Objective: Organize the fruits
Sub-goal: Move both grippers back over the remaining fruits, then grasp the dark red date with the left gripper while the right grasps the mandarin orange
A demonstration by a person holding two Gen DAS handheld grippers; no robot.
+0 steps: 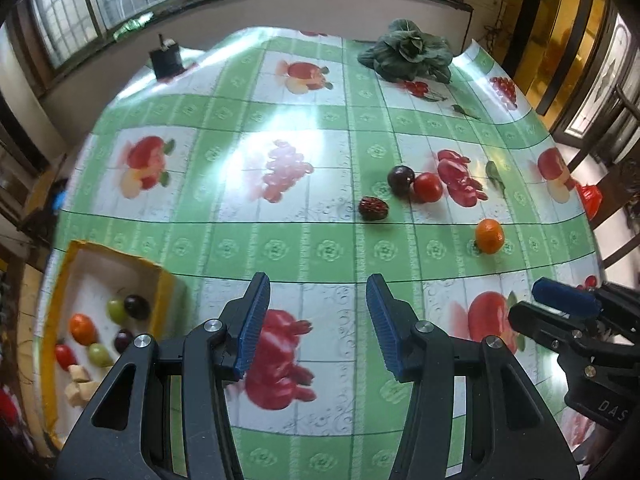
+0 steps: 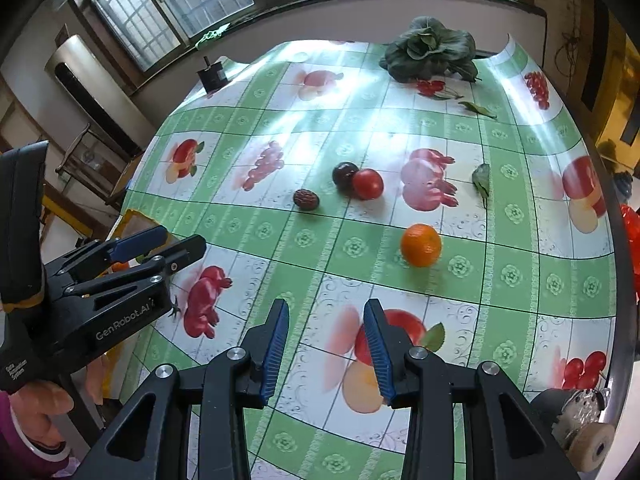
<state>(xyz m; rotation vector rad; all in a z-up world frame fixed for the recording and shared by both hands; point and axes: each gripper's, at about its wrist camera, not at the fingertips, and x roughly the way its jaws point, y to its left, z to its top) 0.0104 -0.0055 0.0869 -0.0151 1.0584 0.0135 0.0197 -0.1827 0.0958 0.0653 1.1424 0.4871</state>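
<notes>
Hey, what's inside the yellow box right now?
The yellow box holds an orange, a red tomato, two green grapes, two dark plums and pale chunks. Its near corner is hidden by the left hand-held gripper.

leafy cabbage (image 1: pixel 406 54) and dark box (image 1: pixel 165 62) at the tablecloth's (image 1: pixel 280 248) far edge

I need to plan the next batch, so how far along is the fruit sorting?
Partly done: the yellow box already holds several small fruits. Nothing is in hand; the left gripper and right gripper are both open and empty. Left on the table: orange, tomato, dark plum, red date.
</notes>
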